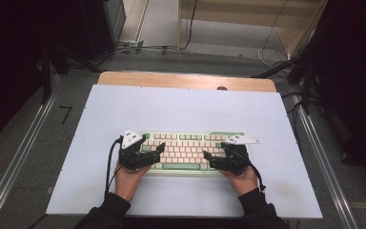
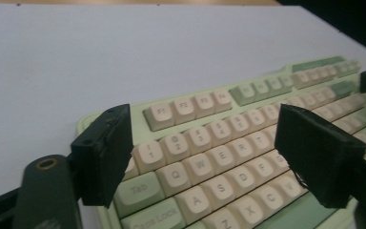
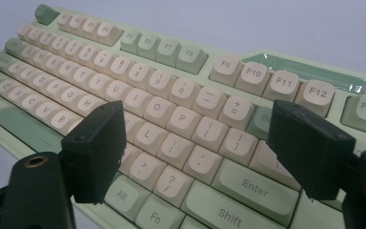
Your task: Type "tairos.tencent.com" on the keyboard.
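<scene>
We find the keyboard, pale green with cream keys, lying flat on the near half of the bench, roughly centred between its left and right edges, its long side running across. A white sheet covers the bench, and a strip of bare wood shows along its far edge.

Our left tongs hang over the keyboard's left end. In the left gripper view the jaws stand wide apart above the number and letter rows, with Q, W and E between them; nothing is gripped, and we cannot tell whether the pads touch the keycaps.

Our right tongs sit over the keyboard's right part, pointing inward toward the left ones. In the right gripper view their jaws are spread as well, framing the keys around P and L, with Enter and Shift just beside the right jaw. Nothing is clasped there either.

Both hands come in from the near edge of the bench in dark sleeves, and a cable trails back from each tool.
</scene>
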`<state>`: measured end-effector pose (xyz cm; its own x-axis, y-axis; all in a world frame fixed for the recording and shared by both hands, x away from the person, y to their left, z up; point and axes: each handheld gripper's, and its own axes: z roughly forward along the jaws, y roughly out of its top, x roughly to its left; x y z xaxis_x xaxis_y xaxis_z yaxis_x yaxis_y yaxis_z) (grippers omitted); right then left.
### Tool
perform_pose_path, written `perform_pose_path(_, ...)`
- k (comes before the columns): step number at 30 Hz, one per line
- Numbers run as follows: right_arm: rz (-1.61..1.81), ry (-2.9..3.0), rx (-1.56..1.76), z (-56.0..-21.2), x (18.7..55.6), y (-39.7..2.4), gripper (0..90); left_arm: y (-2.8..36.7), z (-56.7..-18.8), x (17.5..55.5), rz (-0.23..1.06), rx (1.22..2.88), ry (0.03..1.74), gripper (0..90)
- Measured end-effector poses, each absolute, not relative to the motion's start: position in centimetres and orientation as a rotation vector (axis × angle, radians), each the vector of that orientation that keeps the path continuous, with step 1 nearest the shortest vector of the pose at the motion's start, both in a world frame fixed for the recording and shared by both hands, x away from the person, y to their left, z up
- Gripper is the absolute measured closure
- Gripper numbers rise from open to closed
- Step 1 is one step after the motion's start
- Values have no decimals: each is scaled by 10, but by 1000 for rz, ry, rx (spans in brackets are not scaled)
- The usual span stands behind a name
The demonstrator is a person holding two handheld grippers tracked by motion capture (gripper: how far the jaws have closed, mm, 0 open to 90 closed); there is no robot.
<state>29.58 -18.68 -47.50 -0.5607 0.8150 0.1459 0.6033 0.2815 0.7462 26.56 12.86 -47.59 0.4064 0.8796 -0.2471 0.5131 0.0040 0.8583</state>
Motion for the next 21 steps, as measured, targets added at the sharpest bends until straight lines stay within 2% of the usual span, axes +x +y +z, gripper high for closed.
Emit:
perform_pose_path(2,1155,2287,1300,-475,296,-187,189,128,-475,266,459,1641,1246,138)
perform_pose_path(5,1159,2284,1305,-474,296,-187,189,129,-476,267,497,1646,1268,146)
perform_pose_path(8,1156,2284,1305,-474,296,-187,189,129,-475,265,534,1643,1253,240)
perform_pose_path(14,1155,2251,1305,-473,295,-187,188,123,-476,266,489,1675,1243,413)
perform_pose_path(18,1174,2184,1303,-469,292,-187,151,120,-477,266,466,1674,1238,428)
perform_pose_path(21,1218,2212,1319,-465,295,-190,66,117,-477,266,457,1679,1230,419)
